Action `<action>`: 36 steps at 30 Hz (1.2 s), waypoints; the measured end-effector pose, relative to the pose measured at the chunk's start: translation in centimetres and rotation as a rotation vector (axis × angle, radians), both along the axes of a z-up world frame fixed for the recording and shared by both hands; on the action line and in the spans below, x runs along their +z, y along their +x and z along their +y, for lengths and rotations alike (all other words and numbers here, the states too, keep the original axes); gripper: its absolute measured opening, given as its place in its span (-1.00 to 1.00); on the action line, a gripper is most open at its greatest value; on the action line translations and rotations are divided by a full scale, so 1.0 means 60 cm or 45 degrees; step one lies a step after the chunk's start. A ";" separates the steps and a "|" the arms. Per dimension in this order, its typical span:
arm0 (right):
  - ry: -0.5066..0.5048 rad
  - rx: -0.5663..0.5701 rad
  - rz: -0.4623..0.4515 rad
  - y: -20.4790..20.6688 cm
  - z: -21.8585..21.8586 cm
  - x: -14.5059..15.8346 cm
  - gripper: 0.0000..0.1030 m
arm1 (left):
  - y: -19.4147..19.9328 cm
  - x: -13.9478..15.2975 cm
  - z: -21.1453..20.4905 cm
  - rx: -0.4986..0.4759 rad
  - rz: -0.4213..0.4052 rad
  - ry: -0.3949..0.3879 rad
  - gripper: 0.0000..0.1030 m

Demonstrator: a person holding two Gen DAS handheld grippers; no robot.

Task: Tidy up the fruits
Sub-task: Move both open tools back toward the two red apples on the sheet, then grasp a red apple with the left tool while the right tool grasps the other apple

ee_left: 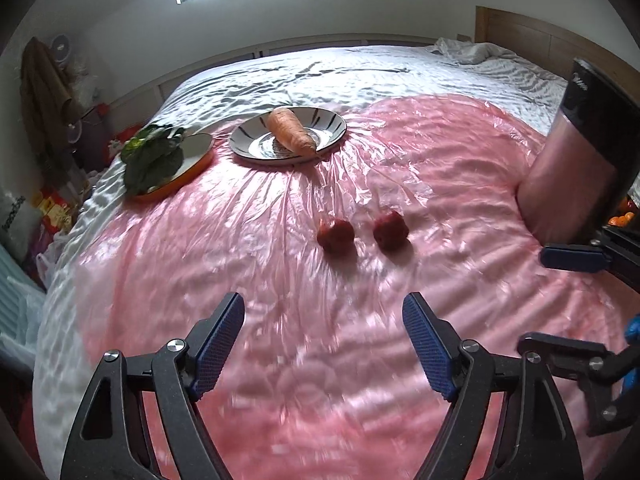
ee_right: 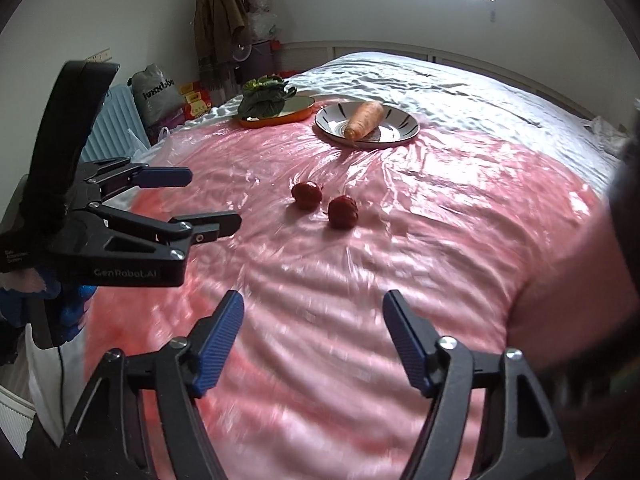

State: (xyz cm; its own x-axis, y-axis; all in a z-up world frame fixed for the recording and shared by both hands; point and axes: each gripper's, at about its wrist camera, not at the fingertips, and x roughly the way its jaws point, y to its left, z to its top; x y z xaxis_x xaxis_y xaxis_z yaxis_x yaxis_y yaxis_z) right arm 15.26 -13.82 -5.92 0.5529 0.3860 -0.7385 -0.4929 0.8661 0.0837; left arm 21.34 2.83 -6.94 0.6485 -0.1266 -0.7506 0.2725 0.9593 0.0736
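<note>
Two small red fruits lie side by side on the pink plastic sheet (ee_left: 280,208): one on the left (ee_left: 335,235) (ee_right: 306,195) and one on the right (ee_left: 390,232) (ee_right: 343,212). A carrot (ee_left: 290,134) (ee_right: 363,119) lies on a striped plate (ee_left: 332,136) (ee_right: 404,130). Leafy greens (ee_left: 154,156) (ee_right: 262,100) sit on an orange-rimmed dish (ee_left: 188,172) (ee_right: 298,114). My left gripper (ee_left: 324,344) is open and empty, short of the fruits; it also shows in the right wrist view (ee_right: 200,198). My right gripper (ee_right: 314,338) is open and empty.
The sheet covers a bed with grey-white bedding (ee_left: 320,72). A wooden headboard (ee_left: 532,36) is at the right. Bags, boxes and a hanging coat (ee_right: 218,20) crowd the floor beside the bed. The right gripper's body (ee_left: 576,160) stands at the right edge of the left wrist view.
</note>
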 end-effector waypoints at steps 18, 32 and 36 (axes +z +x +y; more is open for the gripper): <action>-0.029 0.109 0.008 0.166 0.049 -0.063 0.79 | 0.149 -0.067 -0.018 -0.180 0.068 0.012 -0.02; -0.126 0.236 0.018 0.200 0.068 -0.092 0.68 | 0.175 -0.079 -0.027 -0.389 0.160 0.049 -0.20; -0.153 0.266 0.004 0.205 0.075 -0.098 0.68 | 0.182 -0.088 -0.031 -0.416 0.177 0.070 -0.23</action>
